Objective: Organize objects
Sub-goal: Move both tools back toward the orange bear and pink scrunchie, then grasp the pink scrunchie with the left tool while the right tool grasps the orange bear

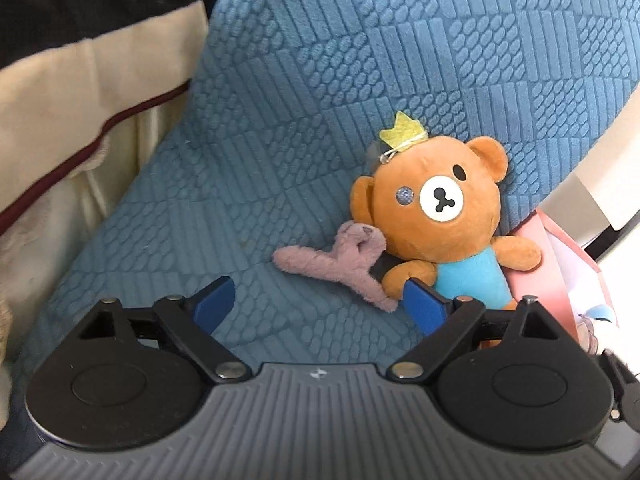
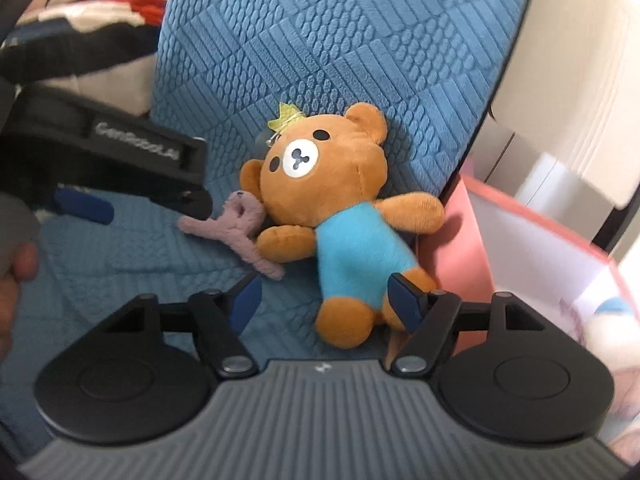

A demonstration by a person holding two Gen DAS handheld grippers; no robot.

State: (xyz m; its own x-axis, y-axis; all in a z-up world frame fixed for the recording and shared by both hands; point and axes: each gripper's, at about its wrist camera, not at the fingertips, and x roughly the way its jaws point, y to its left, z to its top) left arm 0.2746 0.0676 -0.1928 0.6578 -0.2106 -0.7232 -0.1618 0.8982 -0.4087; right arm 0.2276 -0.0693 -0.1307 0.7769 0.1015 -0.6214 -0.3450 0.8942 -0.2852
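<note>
Both grippers, the left gripper (image 1: 320,304) and the right gripper (image 2: 326,300), are standing wide apart, gripping nothing. Right one is framing the bear (image 2: 340,208) legs, perhaps touching. Bear is lying mid-frame on the blue cover (image 2: 340,40), pink hair claw (image 1: 340,264) beside it, pink box (image 2: 480,232) at right.

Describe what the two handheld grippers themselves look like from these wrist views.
Both match: the left gripper and right gripper have blue finger pads on black linkage arms with silver pivot pins, two black round discs, and a grey ribbed body. The left gripper's black side carries white lettering, blurred.
</note>
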